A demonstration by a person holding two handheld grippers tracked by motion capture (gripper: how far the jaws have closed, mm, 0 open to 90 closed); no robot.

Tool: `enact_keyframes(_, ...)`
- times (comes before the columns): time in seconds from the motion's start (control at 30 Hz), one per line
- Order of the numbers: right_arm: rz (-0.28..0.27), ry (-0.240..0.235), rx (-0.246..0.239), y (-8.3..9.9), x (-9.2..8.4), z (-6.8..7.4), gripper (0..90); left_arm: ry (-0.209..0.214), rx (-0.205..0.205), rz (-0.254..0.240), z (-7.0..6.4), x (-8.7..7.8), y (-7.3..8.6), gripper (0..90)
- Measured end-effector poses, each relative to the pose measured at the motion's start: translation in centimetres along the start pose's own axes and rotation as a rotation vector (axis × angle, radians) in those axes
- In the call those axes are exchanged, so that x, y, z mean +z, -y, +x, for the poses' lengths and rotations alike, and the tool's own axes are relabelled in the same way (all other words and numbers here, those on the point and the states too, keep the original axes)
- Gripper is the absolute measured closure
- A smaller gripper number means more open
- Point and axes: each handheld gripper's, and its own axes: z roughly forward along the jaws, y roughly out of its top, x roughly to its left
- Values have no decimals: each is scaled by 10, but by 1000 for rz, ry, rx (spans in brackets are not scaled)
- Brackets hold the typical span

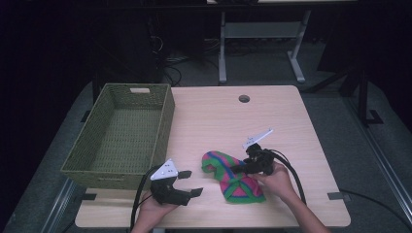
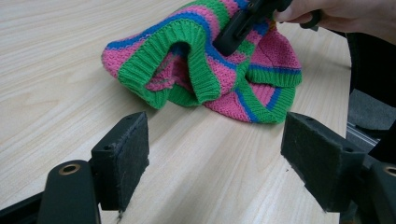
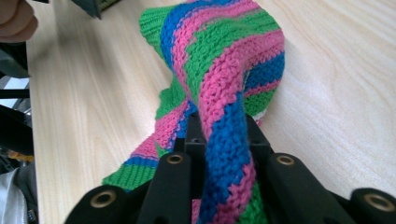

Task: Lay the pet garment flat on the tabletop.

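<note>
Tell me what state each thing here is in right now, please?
Knit hat: crumpled on the table, one fold pinched and pulled up.
Right gripper: shut on the hat.
Left gripper: open, nothing between its jaws, short of the hat.
Basket: upright, empty.
Table: bare apart from hat and basket.

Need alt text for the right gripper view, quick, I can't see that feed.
The right hand-held gripper is clamped on a fold of a pink, green and blue striped knitted cloth, which drapes from the jaws onto the light wooden table. A person's fingers show at the top left corner.
</note>
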Motion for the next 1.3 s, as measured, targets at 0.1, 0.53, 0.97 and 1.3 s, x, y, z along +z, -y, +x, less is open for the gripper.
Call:
enact_keyframes(0.1, 12, 13, 2, 2, 2, -4, 717, 2, -2, 4, 1, 0, 0, 230)
enact_keyframes(0.53, 26, 29, -4, 6, -9, -15, 445, 8, 2, 12, 0, 3, 0, 230)
enact_keyframes(0.97, -17, 53, -82, -5, -42, 4, 372, 8, 14, 13, -1, 5, -1, 230)
enact_keyframes(1.3, -43, 45, -193, -22, -57, 35, 391, 7, 12, 8, -1, 5, -1, 230)
